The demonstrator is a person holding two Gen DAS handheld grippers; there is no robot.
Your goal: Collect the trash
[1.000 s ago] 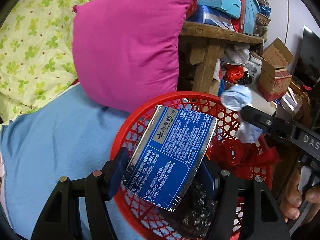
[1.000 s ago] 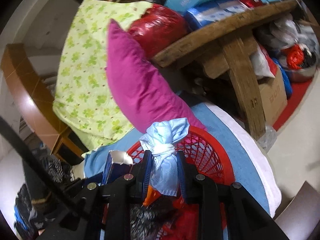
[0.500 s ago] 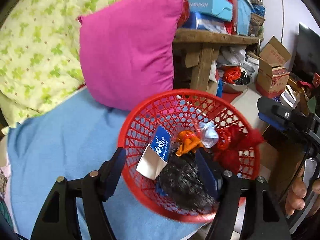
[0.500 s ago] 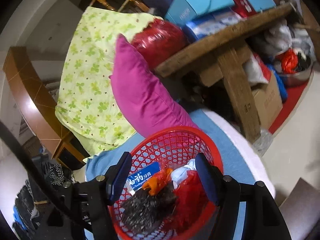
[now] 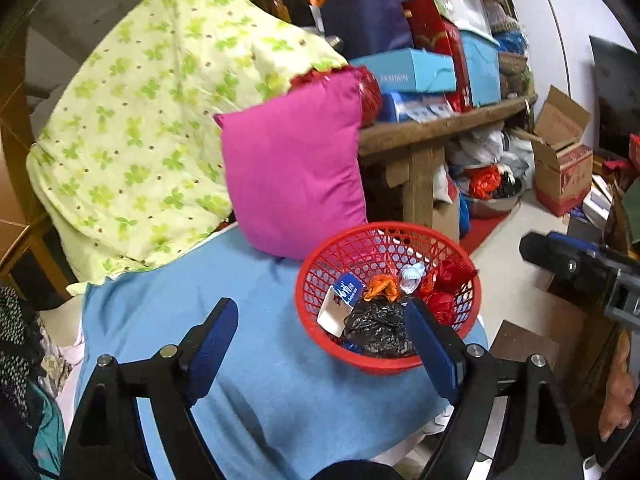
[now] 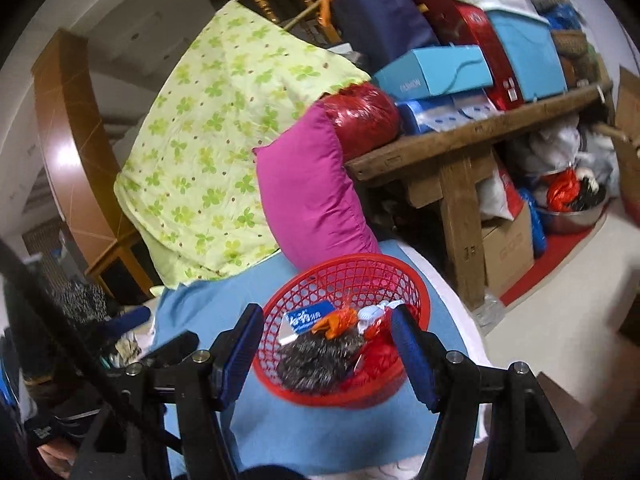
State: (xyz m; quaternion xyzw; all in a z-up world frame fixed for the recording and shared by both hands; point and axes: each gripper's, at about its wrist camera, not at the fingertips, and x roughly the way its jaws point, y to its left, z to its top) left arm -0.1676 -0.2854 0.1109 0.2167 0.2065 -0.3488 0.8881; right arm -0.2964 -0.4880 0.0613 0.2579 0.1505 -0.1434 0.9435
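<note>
1. Your left gripper (image 5: 320, 320) is spread wide, empty.
2. Your right gripper (image 6: 328, 328) gapes too, nothing held.
3. One red basket (image 5: 352, 248) on the blue sheet (image 5: 168, 312) holds one blue carton (image 5: 347, 290), one orange wrapper (image 5: 382, 285), one black bag (image 5: 378, 324).
4. One magenta pillow (image 5: 292, 168) leans just behind.

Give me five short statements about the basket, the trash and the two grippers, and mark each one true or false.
1. The red basket sits on the blue cloth. True.
2. The left gripper is shut on the blue toothpaste box. False: its fingers are spread with nothing between them, and the box lies in the basket.
3. The black plastic bag lies inside the basket. True.
4. The right gripper holds the light blue face mask. False: it is open and empty; the mask is in the basket.
5. The magenta pillow lies flat under the basket. False: it stands behind the basket, against the green-patterned quilt.
</note>
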